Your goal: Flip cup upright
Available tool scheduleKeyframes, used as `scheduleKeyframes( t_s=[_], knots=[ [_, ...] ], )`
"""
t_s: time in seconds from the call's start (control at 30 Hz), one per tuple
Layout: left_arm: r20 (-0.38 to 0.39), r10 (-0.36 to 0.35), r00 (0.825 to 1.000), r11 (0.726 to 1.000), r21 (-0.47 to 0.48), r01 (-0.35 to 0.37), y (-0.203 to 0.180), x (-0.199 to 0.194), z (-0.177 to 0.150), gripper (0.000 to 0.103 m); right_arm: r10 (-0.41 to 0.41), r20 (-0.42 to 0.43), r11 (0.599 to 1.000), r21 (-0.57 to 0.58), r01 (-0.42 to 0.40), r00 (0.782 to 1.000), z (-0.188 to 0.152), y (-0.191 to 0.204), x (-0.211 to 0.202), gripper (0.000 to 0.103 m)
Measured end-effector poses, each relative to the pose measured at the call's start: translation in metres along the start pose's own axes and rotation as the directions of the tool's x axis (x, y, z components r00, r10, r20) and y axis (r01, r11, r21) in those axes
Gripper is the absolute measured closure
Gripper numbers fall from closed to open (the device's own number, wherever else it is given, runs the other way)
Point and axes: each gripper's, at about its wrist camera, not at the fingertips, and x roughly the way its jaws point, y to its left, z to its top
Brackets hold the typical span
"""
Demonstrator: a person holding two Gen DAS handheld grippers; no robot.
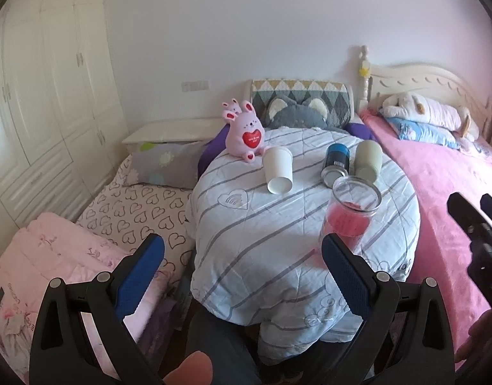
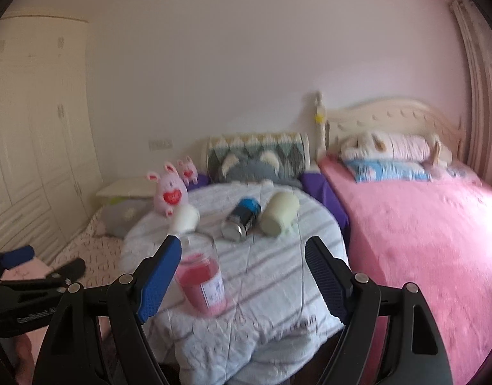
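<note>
Evidently nothing is gripped: left gripper (image 1: pixel 242 256) and right gripper (image 2: pixel 242 263) hover spread wide. At twelve o'clock on the striped quilt (image 1: pixel 278 240), the white cup (image 1: pixel 278 171) lies tipped, possibly awaiting righting, through right-view blur.

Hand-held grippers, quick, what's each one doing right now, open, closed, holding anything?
Left hand-held gripper: open, holding nothing, short of the glass jar.
Right hand-held gripper: open, holding nothing; the jar stands just inside its left finger, not gripped.
</note>
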Motion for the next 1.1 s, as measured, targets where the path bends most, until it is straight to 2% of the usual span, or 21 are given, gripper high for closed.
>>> scheduleKeyframes(
  t_s=[0.2,0.6,0.73,1.1],
  knots=[
    [-0.021,0.002,1.0,1.0,0.016,-0.001,-0.003,0.003,-0.004,0.003,-0.007,-0.073,1.0,0.008,0.007,0.997,-0.007,-0.003,0.004,0.022],
    [-0.047,0.025,0.999,0.999,0.044,-0.023,-0.007,0.007,-0.008,0.003,0.01,-0.107,1.0,-0.017,-0.012,0.994,-0.006,0.003,0.007,0.022],
    [-0.053,0.064,0.997,0.996,0.071,-0.06,-0.01,0.012,-0.01,0.0,0.01,-0.116,1.0,-0.02,-0.012,0.993,-0.007,0.004,0.008,0.022],
    [-0.075,0.036,0.997,0.998,0.061,-0.032,-0.007,0.018,-0.011,0.0,0.007,-0.132,1.0,-0.021,-0.01,0.991,-0.008,0.004,0.013,0.022]
  ],
)
